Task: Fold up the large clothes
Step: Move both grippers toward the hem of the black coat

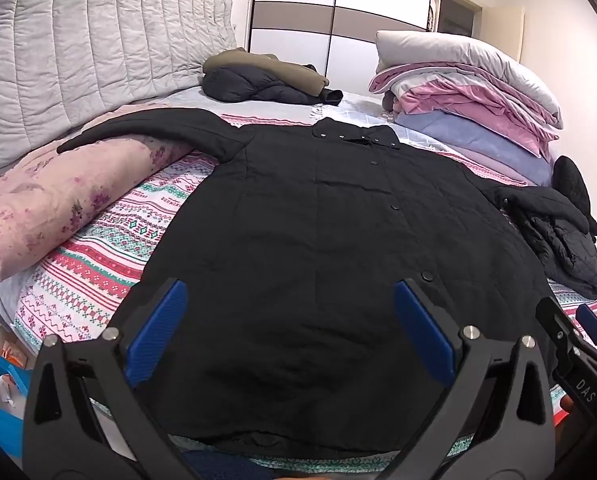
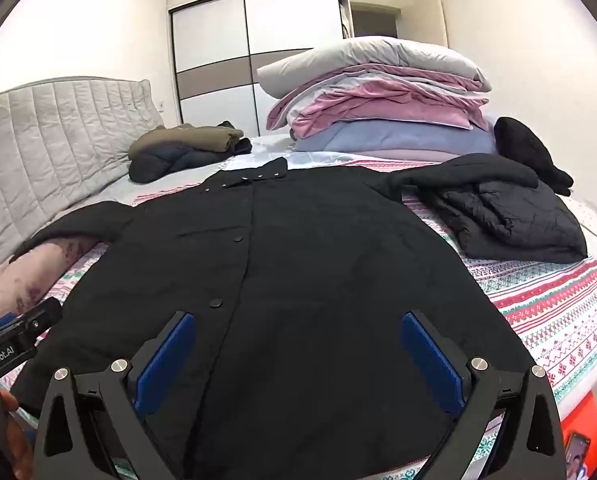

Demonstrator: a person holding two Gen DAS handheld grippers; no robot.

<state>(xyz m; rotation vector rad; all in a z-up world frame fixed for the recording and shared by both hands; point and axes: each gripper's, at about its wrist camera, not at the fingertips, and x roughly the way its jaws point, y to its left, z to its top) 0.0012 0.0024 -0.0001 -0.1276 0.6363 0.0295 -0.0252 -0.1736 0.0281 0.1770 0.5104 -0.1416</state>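
Observation:
A large black buttoned coat lies spread flat, front up, on the patterned bedspread, collar toward the far side. One sleeve drapes over a pink floral rolled quilt; the other reaches toward a black puffy jacket. My left gripper hovers open above the coat's lower hem, nothing between its blue pads. My right gripper hovers open over the hem further right, also empty. Each gripper shows at the edge of the other's view.
A folded olive and dark jacket pile lies at the far side. Stacked quilts and a pillow stand at the far right. A grey quilted headboard runs along the left, a wardrobe behind.

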